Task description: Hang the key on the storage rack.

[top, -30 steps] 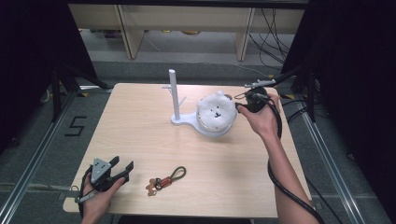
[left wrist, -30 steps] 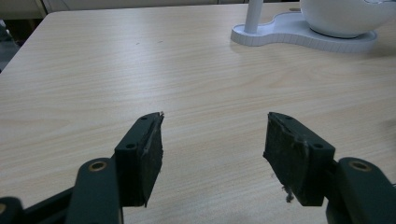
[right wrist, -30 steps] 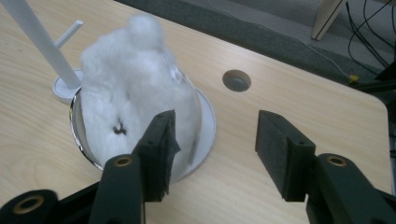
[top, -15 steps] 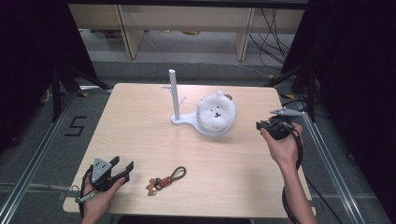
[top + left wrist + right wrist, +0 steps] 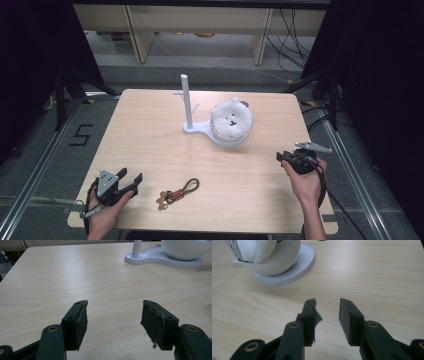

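Observation:
A white stand [image 5: 186, 100] with an upright post stands at the table's middle back. Its round base [image 5: 304, 262] carries a white bowl [image 5: 279, 262] that holds a white plush bear [image 5: 231, 118]. A keychain [image 5: 177, 192] with a brown loop and a red piece lies near the front edge. To its left my left gripper [image 5: 132, 180] rests low, open and holding nothing [image 5: 115, 312]. My right gripper [image 5: 287, 157] hovers near the right edge, in front of and to the right of the bowl. Its jaws have just been opening and stand open with nothing between them [image 5: 327, 307].
The light wooden table [image 5: 150, 130] has bare wood between the stand and the front edge. A metal rail [image 5: 350, 165] runs along the floor at the right. Shelving and cables sit behind the table's far edge.
My right hand has drawn back from beside the bowl toward the near right part of the table and come lower. The left hand has stayed put.

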### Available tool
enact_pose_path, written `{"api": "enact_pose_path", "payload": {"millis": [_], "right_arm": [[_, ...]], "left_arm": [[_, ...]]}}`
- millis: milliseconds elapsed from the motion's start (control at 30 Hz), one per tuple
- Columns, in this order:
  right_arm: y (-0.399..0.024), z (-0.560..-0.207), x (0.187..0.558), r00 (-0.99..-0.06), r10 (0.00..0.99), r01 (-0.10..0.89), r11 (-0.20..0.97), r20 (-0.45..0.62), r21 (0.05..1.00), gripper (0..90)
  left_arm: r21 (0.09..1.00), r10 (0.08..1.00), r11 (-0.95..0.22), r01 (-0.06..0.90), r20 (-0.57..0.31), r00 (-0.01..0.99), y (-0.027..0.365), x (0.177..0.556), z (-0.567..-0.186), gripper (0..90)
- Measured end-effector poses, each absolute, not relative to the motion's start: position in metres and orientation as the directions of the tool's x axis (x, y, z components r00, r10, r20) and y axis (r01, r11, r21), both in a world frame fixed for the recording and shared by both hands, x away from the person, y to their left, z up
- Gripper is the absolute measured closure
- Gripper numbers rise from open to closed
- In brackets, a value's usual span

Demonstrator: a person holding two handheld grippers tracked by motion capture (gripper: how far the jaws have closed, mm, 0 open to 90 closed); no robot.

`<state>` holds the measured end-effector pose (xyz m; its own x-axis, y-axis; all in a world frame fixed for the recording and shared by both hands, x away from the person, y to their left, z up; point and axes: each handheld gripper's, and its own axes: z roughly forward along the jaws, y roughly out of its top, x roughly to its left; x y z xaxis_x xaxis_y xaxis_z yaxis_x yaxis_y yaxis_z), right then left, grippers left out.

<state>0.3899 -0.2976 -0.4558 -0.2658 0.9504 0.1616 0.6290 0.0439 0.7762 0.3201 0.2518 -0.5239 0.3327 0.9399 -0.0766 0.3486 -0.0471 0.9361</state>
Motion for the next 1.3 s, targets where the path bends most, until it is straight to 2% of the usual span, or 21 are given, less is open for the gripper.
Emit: {"api": "enact_pose_path", "payload": {"millis": [100,133,233,400,600,800,1067,1100,1200,1233,1267,1300], "right_arm": [[-0.296,-0.458,0.389,-0.267,0.952,0.634,0.055,0.152,0.771,62.1],[-0.293,-0.456,0.386,-0.235,0.952,0.651,0.007,0.193,0.759,61.3],[-0.294,-0.455,0.387,-0.235,0.957,0.641,0.02,0.172,0.768,60.4],[-0.297,-0.46,0.391,-0.274,0.948,0.637,0.053,0.162,0.769,59.4],[-0.297,-0.461,0.392,-0.273,0.95,0.641,0.06,0.154,0.765,58.2],[-0.302,-0.461,0.389,-0.26,0.952,0.644,0.045,0.163,0.764,57.8],[-0.306,-0.462,0.387,-0.257,0.953,0.661,0.051,0.162,0.749,57.5],[-0.302,-0.463,0.386,-0.217,0.959,0.66,0.006,0.183,0.751,57.5],[-0.308,-0.461,0.385,-0.247,0.955,0.658,0.042,0.163,0.752,57.4],[-0.306,-0.461,0.383,-0.208,0.961,0.664,0.003,0.181,0.748,57.4],[-0.309,-0.461,0.384,-0.232,0.959,0.651,0.031,0.16,0.759,57.4],[-0.307,-0.46,0.381,-0.204,0.961,0.668,-0.004,0.189,0.745,57.5]], "left_arm": [[0.934,0.939,-0.049,0.353,-0.077,0.335,0.252,0.32,-0.524,36.9],[0.934,0.94,-0.049,0.354,-0.077,0.334,0.252,0.32,-0.524,36.9],[0.933,0.941,-0.044,0.357,-0.082,0.328,0.253,0.32,-0.523,37.1],[0.93,0.942,-0.046,0.363,-0.08,0.326,0.255,0.319,-0.522,38.1],[0.925,0.928,-0.05,0.377,-0.096,0.359,0.248,0.318,-0.506,38.8],[0.895,0.893,-0.139,0.424,-0.071,0.444,0.233,0.319,-0.482,38.9],[0.87,0.835,-0.25,0.424,-0.028,0.549,0.219,0.324,-0.469,39.4],[0.865,0.831,-0.254,0.432,-0.033,0.555,0.217,0.324,-0.469,39.6],[0.842,0.814,-0.301,0.448,-0.018,0.581,0.21,0.322,-0.467,40.1],[0.835,0.799,-0.329,0.441,-0.003,0.602,0.207,0.323,-0.466,40.2],[0.819,0.787,-0.36,0.447,0.009,0.617,0.205,0.322,-0.465,40.3],[0.809,0.782,-0.374,0.454,0.012,0.623,0.202,0.321,-0.464,40.5]]}}
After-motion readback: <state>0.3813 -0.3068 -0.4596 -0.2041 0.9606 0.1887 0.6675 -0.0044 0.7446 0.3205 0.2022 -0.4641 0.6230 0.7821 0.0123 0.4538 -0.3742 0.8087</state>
